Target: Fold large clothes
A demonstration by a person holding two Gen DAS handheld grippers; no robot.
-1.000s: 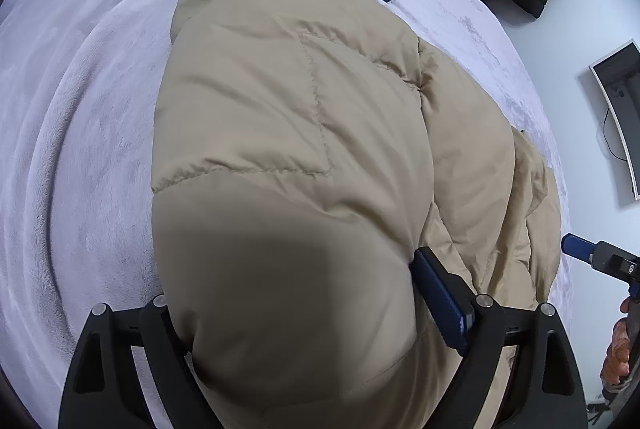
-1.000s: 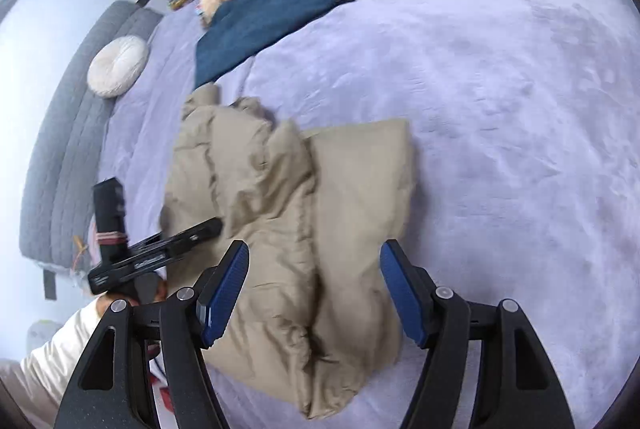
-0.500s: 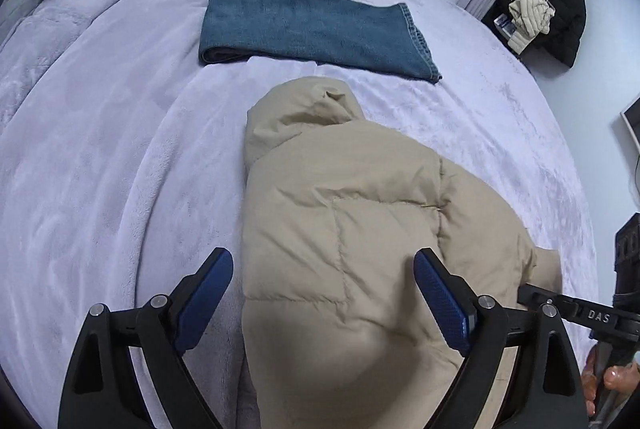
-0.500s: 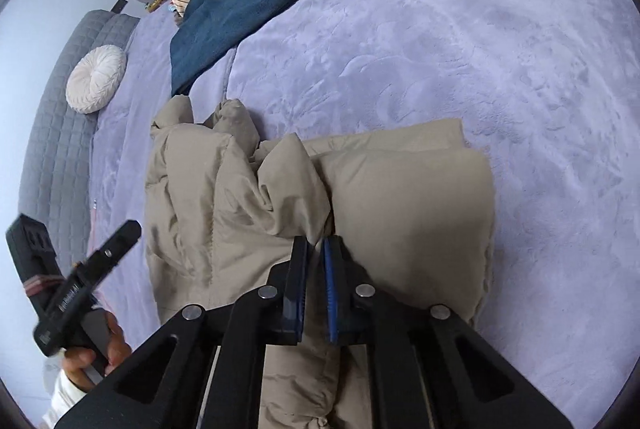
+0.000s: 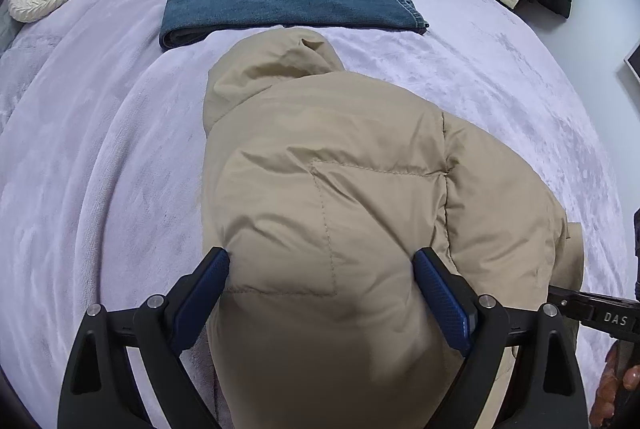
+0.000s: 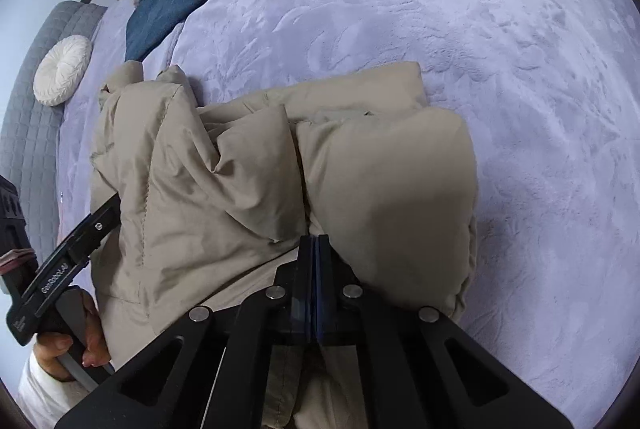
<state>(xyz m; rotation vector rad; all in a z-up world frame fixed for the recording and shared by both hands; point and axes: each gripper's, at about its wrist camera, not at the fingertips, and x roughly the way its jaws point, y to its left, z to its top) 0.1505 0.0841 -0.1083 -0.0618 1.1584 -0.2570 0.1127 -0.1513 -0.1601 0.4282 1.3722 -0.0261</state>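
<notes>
Right cam shows the right gripper (image 6: 314, 241) jaws closed tight in a jacket (image 6: 224, 197) crease; left gripper (image 5: 320, 289) jaws open, straddling it. "DAS" readable.

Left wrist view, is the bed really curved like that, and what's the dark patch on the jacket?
Left wrist view: fisheye bends the bed; the patch on the jacket looks like soft shadow. Right wrist view: same bending, dark corners, similar shadow.

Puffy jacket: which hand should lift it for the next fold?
Probably the right. The right gripper is already shut at the tan jacket, in the crease of its near edge. The left gripper stands open, its fingers only straddling the jacket's bulge.
</notes>
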